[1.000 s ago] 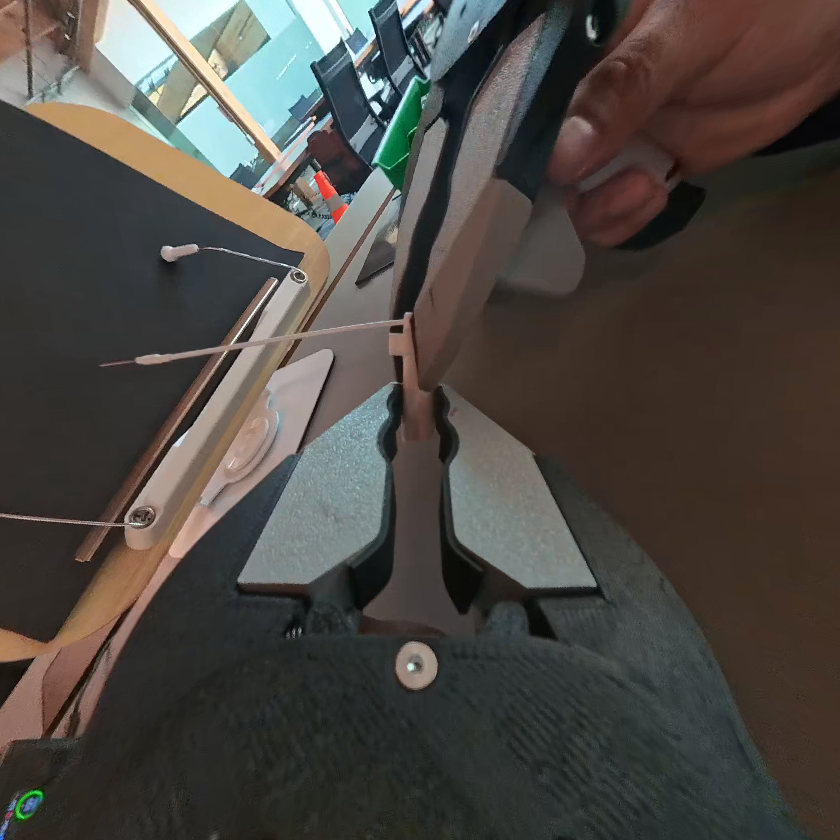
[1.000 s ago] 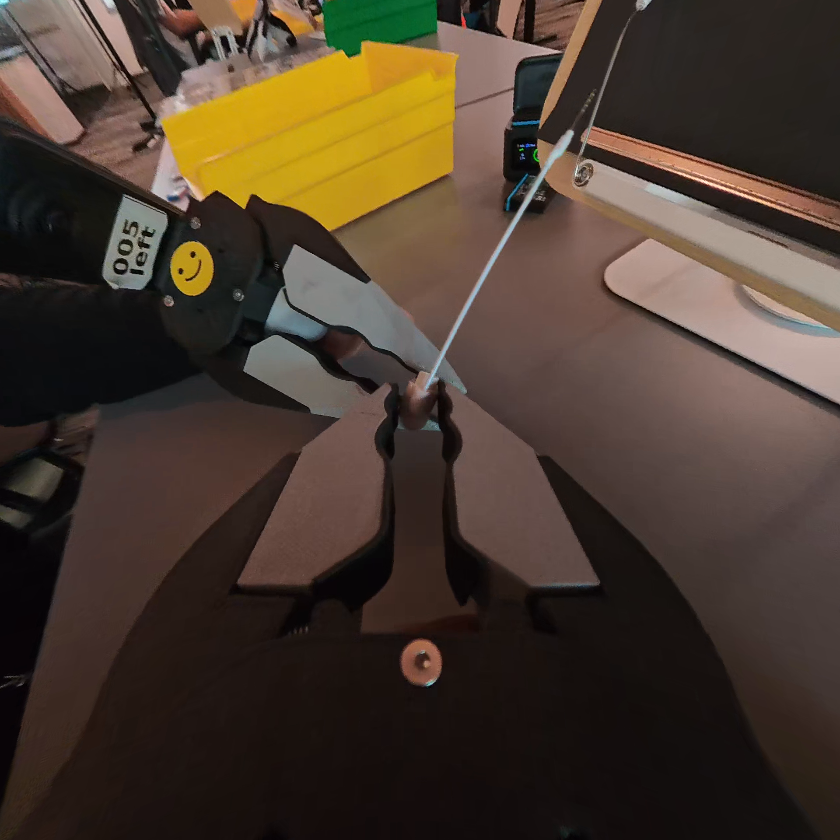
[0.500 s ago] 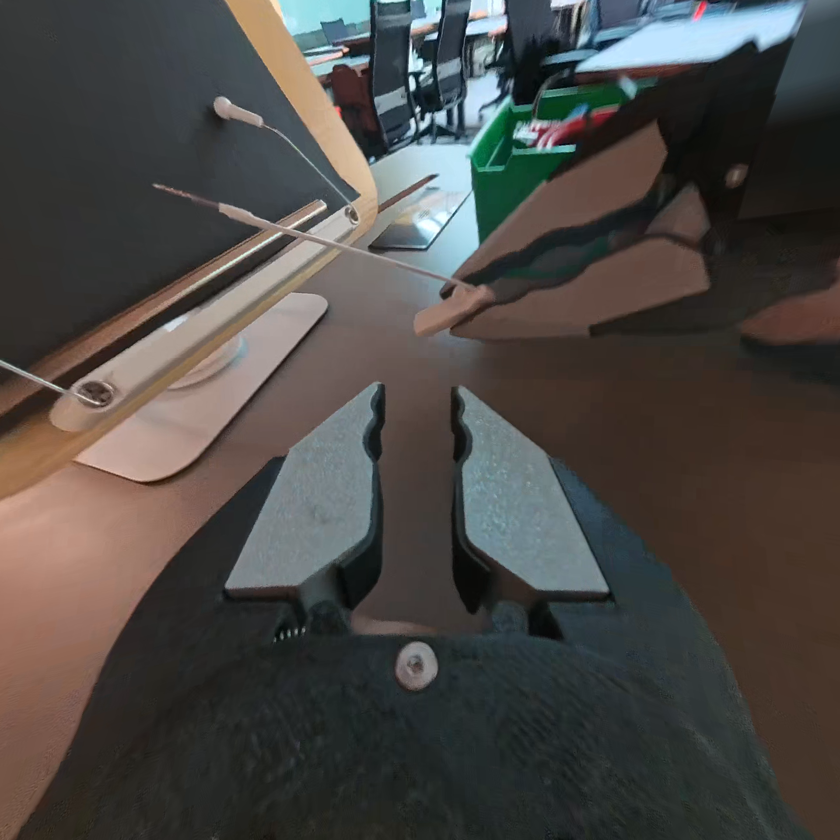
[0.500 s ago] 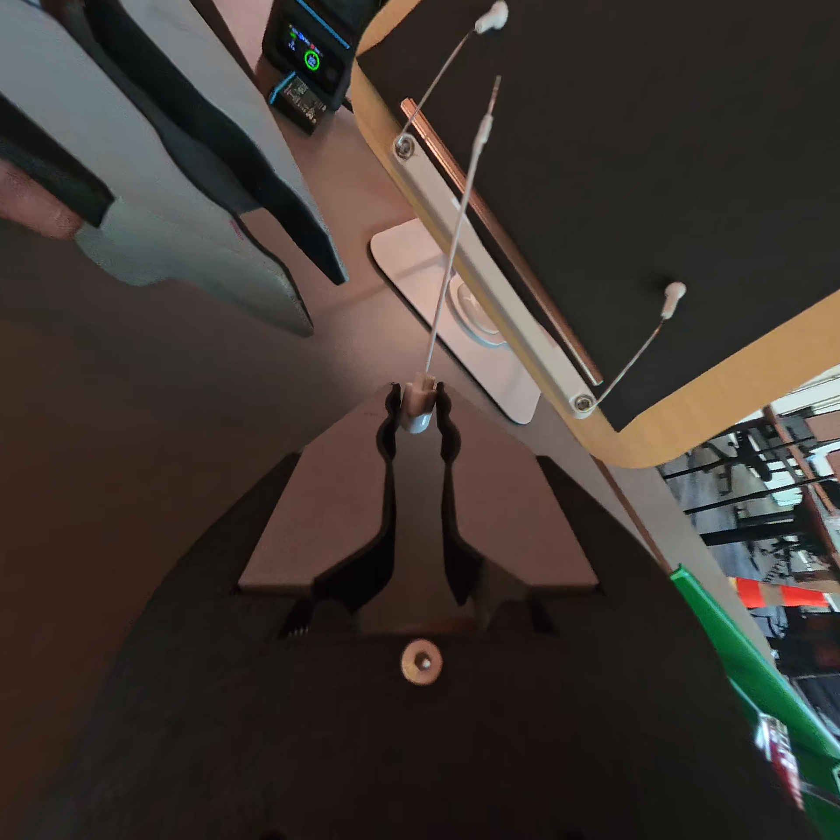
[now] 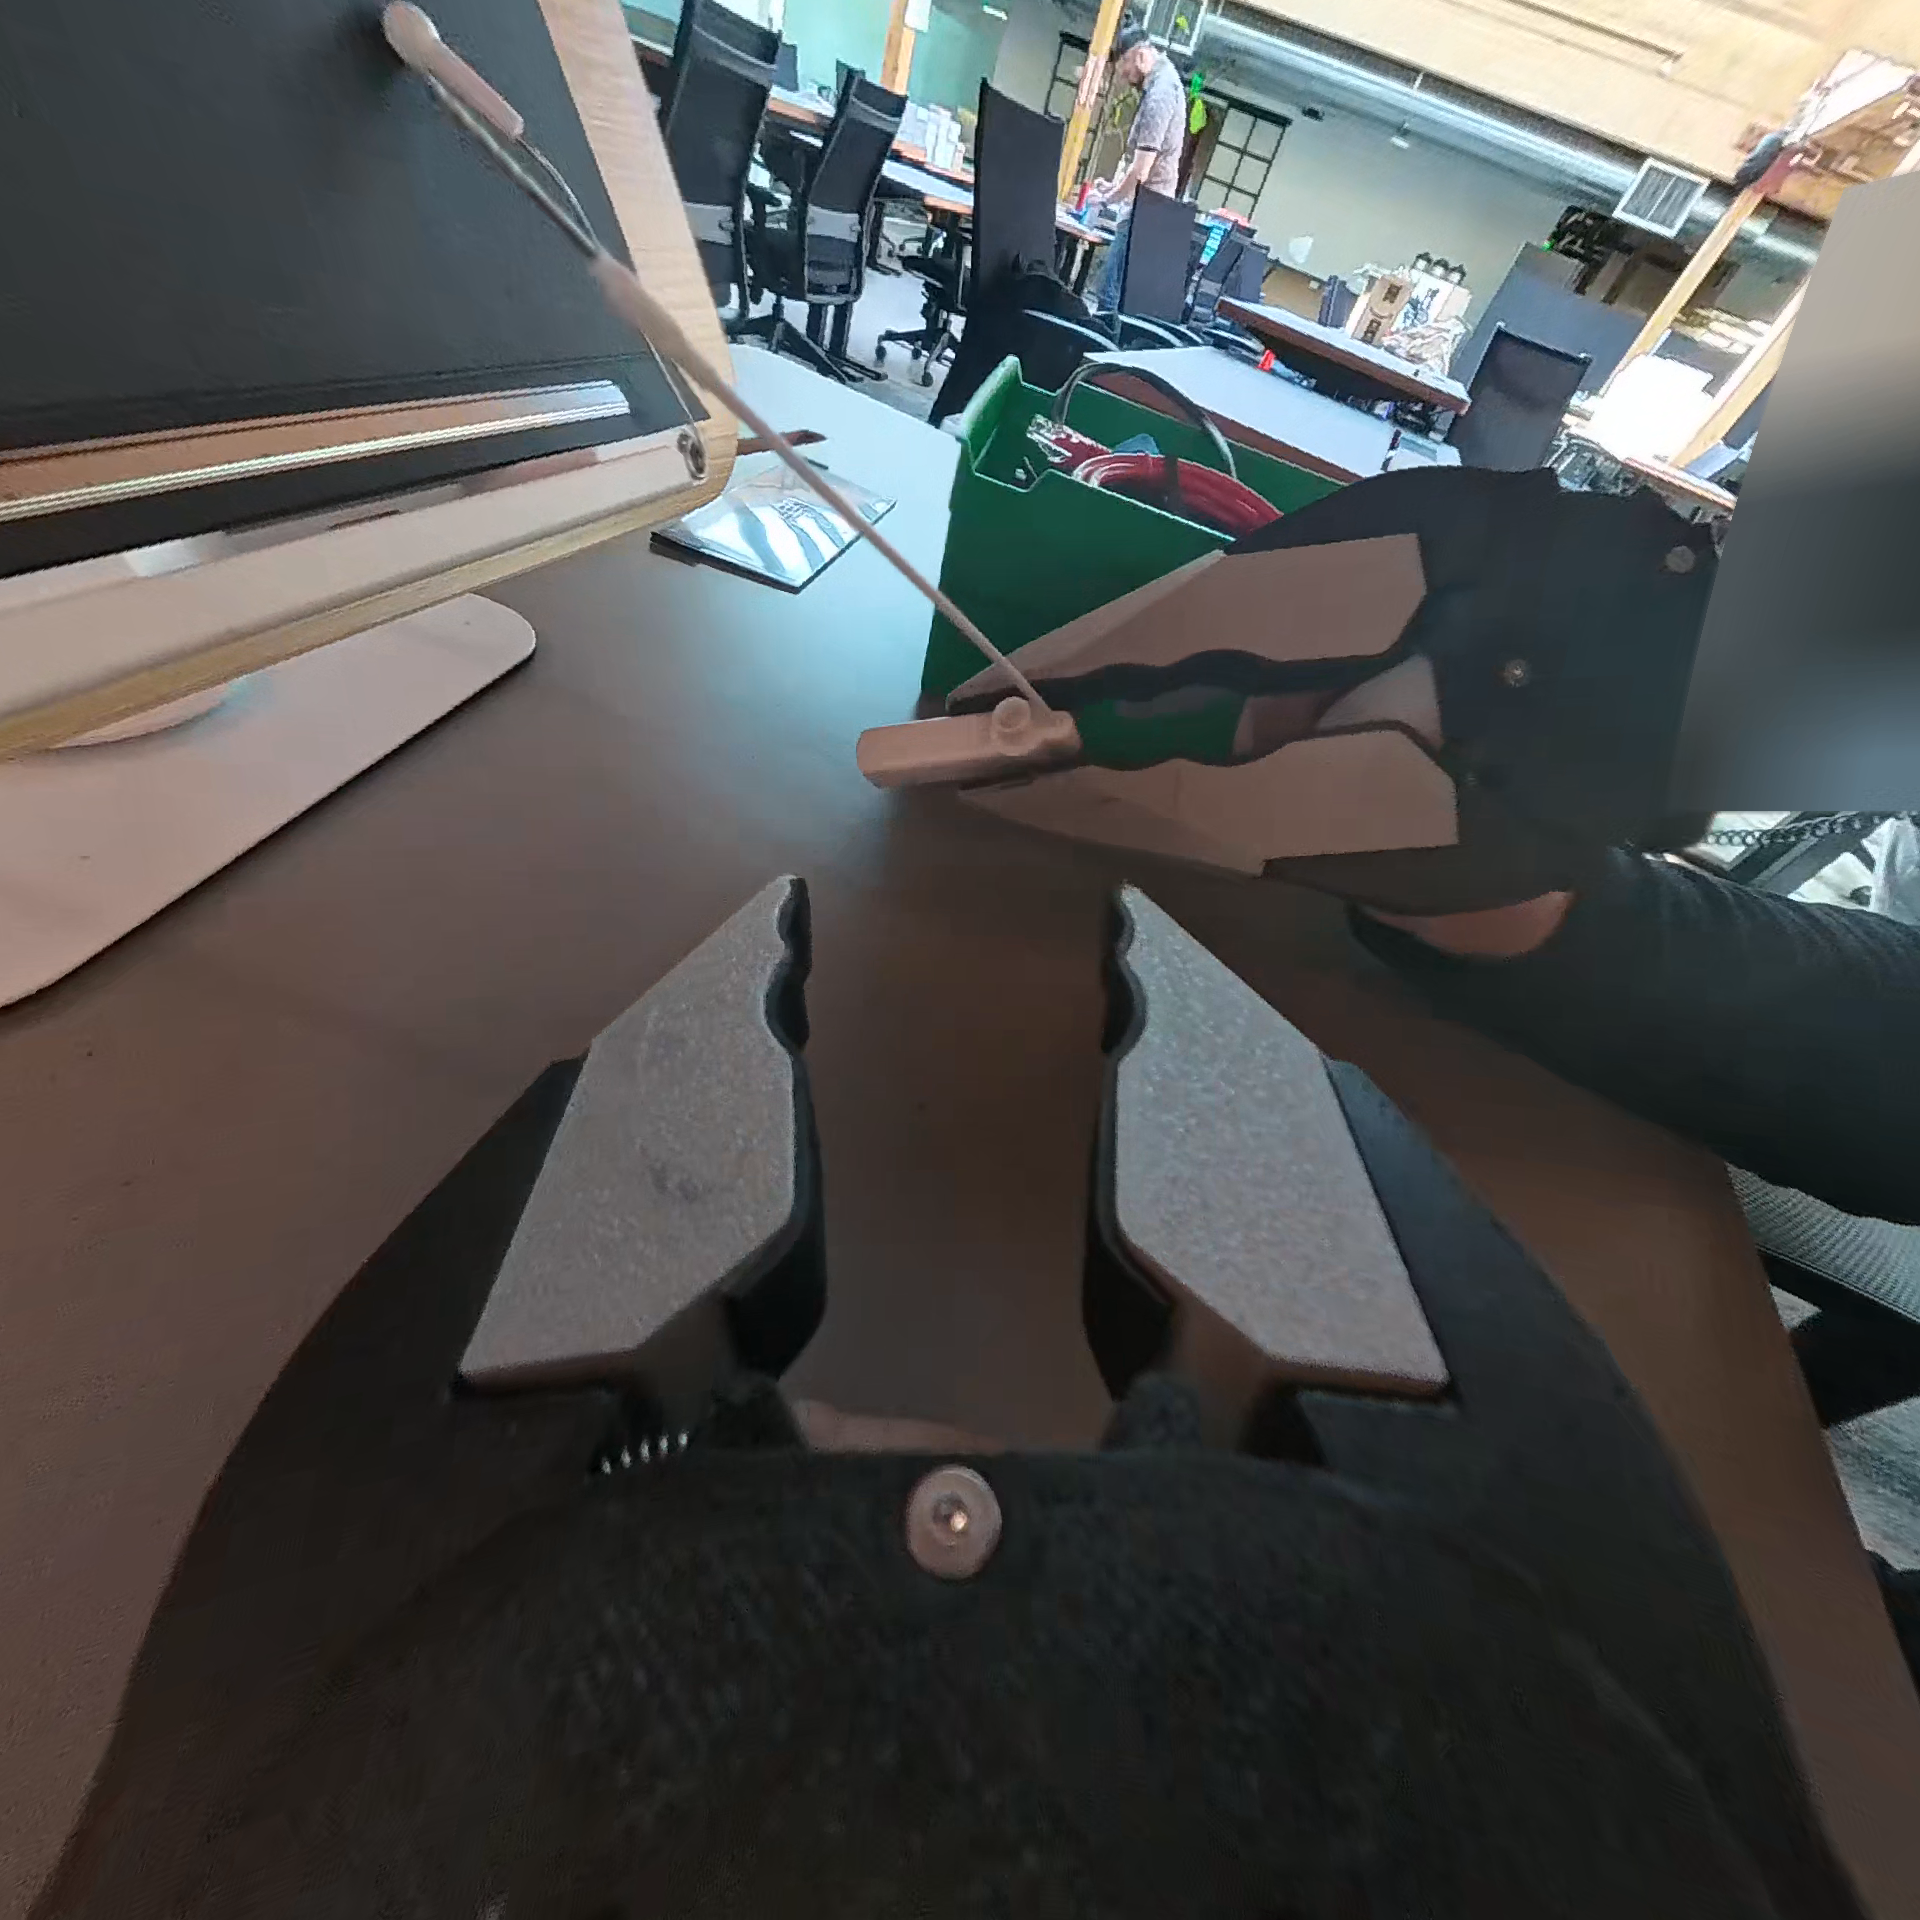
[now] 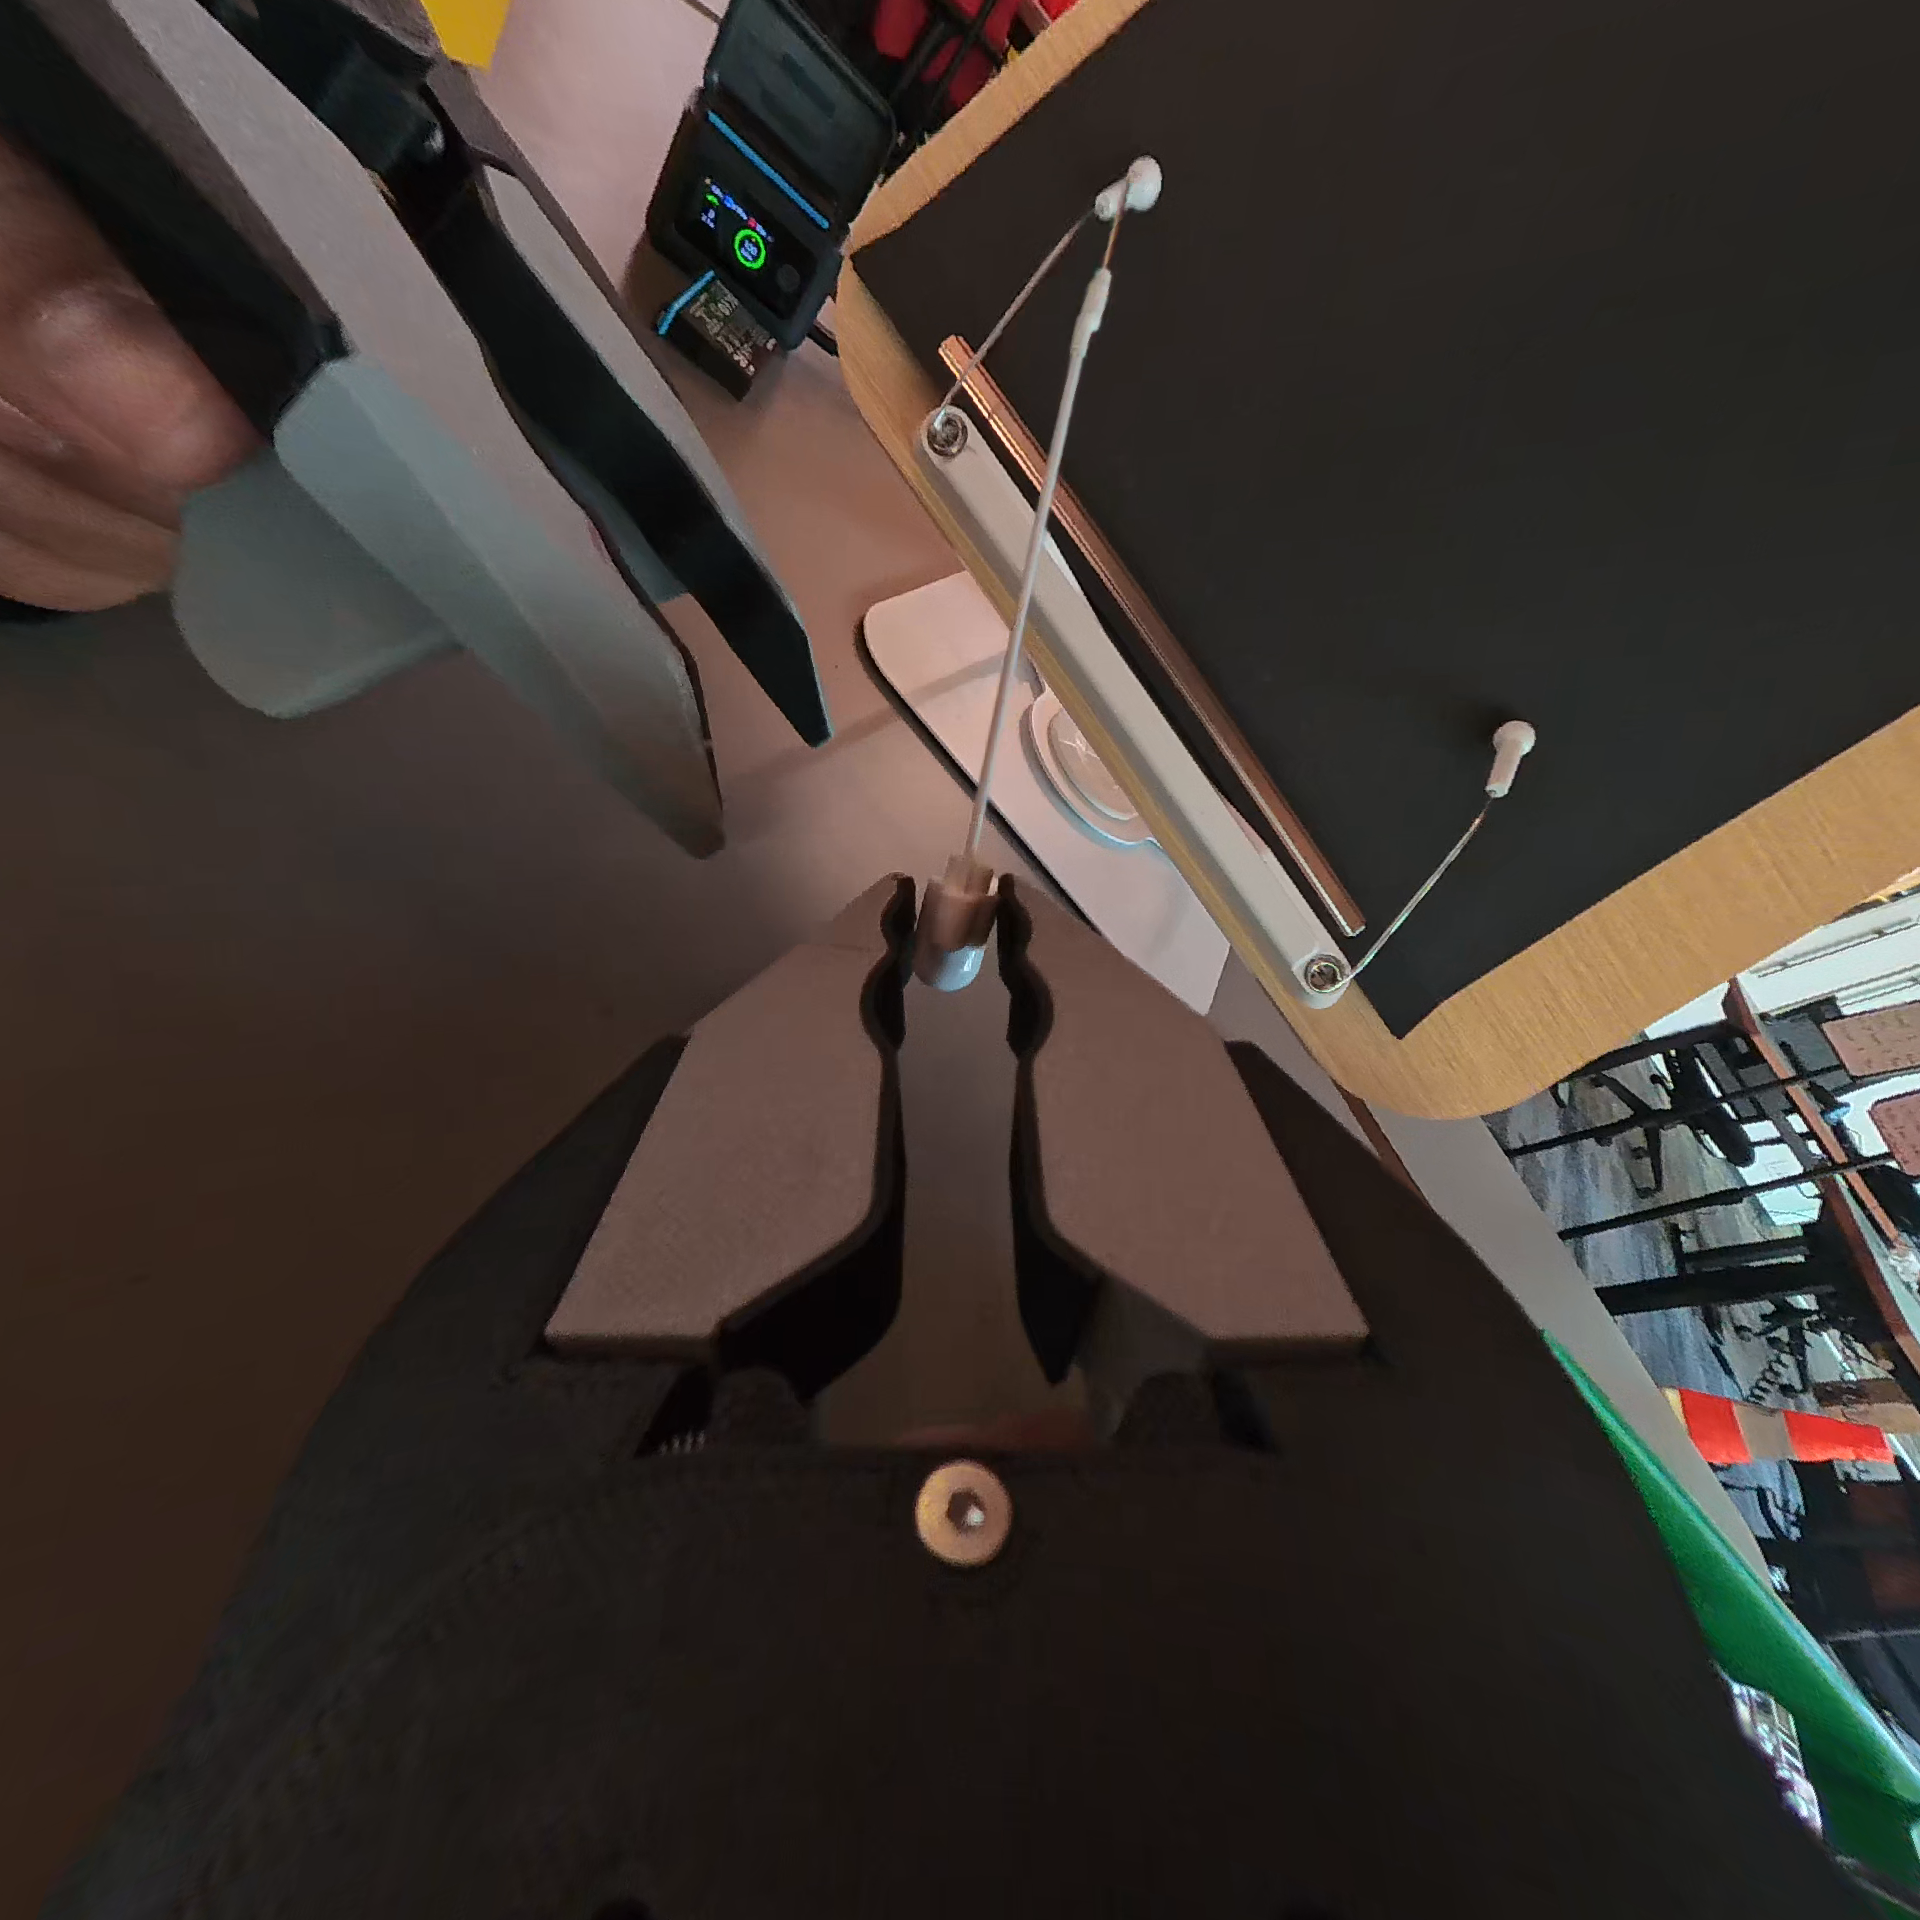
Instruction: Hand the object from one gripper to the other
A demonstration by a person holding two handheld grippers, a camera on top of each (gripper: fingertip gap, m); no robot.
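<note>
Right gripper (image 6: 954, 914) pinches the swab's (image 6: 1023, 613) stubby handle at its fingertips, above the table (image 5: 623, 831); left gripper (image 5: 956, 935) gapes wide, empty. The swab looks light, its thin shaft probably flexible, so the rigid handle is the better hold.

The object (image 6: 954, 928) is a pale, stubby handle with a thin white rod, pinched at the fingertips, its rod slanting toward 12 o'clock, slightly 1 o'clock.
</note>
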